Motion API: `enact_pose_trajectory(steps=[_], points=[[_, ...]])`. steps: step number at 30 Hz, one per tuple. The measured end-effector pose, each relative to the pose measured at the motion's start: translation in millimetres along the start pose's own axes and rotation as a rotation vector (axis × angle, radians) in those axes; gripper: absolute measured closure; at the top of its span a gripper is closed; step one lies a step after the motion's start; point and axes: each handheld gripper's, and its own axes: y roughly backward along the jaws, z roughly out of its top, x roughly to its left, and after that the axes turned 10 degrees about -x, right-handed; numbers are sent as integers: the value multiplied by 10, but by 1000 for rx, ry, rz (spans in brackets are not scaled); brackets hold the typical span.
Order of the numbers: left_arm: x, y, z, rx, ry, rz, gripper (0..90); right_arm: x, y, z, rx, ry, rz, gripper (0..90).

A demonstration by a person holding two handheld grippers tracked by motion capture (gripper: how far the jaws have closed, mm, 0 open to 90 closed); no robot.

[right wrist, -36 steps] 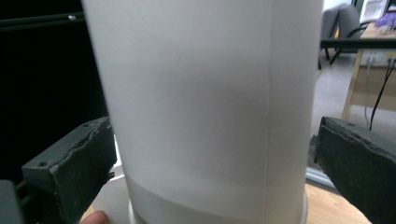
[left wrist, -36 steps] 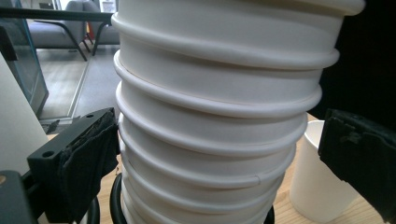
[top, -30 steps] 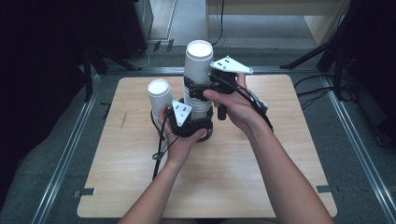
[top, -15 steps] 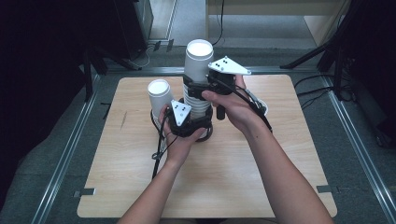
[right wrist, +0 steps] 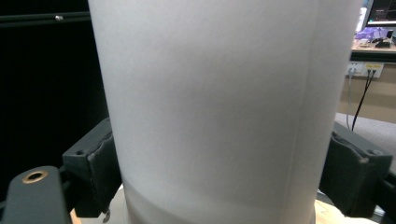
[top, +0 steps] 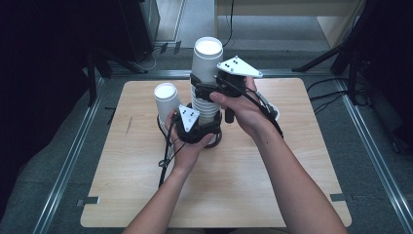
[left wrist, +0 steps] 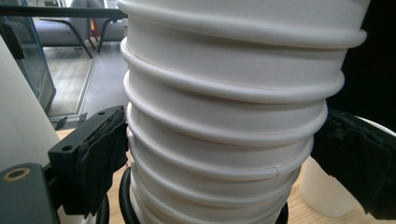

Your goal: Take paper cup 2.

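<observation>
We've got a light wooden counter [top: 272,175] sitting on a grey floor with metal rails along both sides, dark gear all around and black stands at the back. A tall stack of white paper cups [top: 204,97] stands upside down near the middle of the counter, with one separate paper cup [top: 165,100] just beside it on its left. Both forearms come up from the bottom edge. Our left tongs [left wrist: 219,158] sit low, jaws either side of the stack's ribbed rims; they've just been closing, and the pads look right against the rims. Our right tongs [right wrist: 224,172] are higher up, have just been closing too, and are clamped on the smooth wall of the top cup [right wrist: 219,93].
</observation>
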Motion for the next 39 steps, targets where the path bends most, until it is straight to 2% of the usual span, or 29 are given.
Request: enact_pose_trajectory(steps=[8, 11, 17, 23, 25, 39], points=[[4, 2, 1, 3, -4, -2, 52, 27, 34, 78, -35, 8, -9, 136], [0, 1, 1, 3, -2, 0, 52, 37, 48, 123, -57, -7, -16, 136], [0, 2, 4, 6, -2, 1, 52, 60, 70, 197, -86, 14, -32, 134], [3, 7, 2, 5, -1, -2, 55, 31, 127, 288, -145, -13, -34, 134], [4, 8, 1, 5, -3, -2, 58, 35, 143, 311, -159, -9, -35, 134], [10, 13, 1, 4, -1, -10, 64, 53, 229, 435, -215, -37, -20, 136]])
